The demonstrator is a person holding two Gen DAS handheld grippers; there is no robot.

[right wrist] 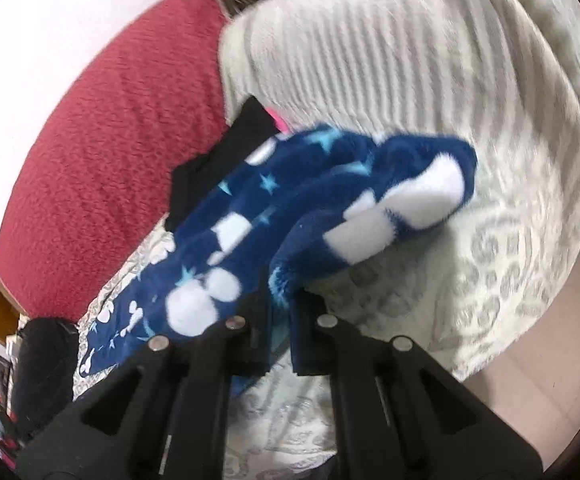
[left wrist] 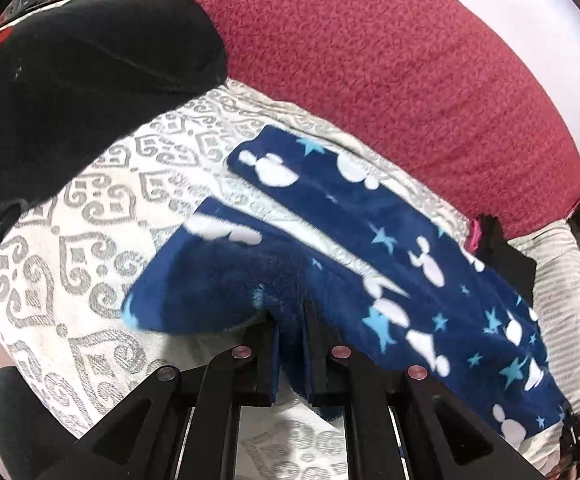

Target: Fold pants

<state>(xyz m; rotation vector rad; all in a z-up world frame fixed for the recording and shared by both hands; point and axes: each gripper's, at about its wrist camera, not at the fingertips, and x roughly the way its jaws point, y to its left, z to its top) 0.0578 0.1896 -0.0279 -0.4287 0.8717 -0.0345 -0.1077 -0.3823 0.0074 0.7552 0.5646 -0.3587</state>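
Fleece pants (left wrist: pixel 390 248), navy with stars, lie on the patterned bed cover (left wrist: pixel 90 208) beside a red cushion (left wrist: pixel 390 72). Looks light, floppy and thick, so it'll sag, not slip. Left tongs (left wrist: pixel 290 320) pinch one leg's edge, right tongs (right wrist: pixel 280 300) pinch the other end. I'd hold hems and waistband.

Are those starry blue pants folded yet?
Not yet: the pants lie with legs apart, each tool pinching a lifted edge.
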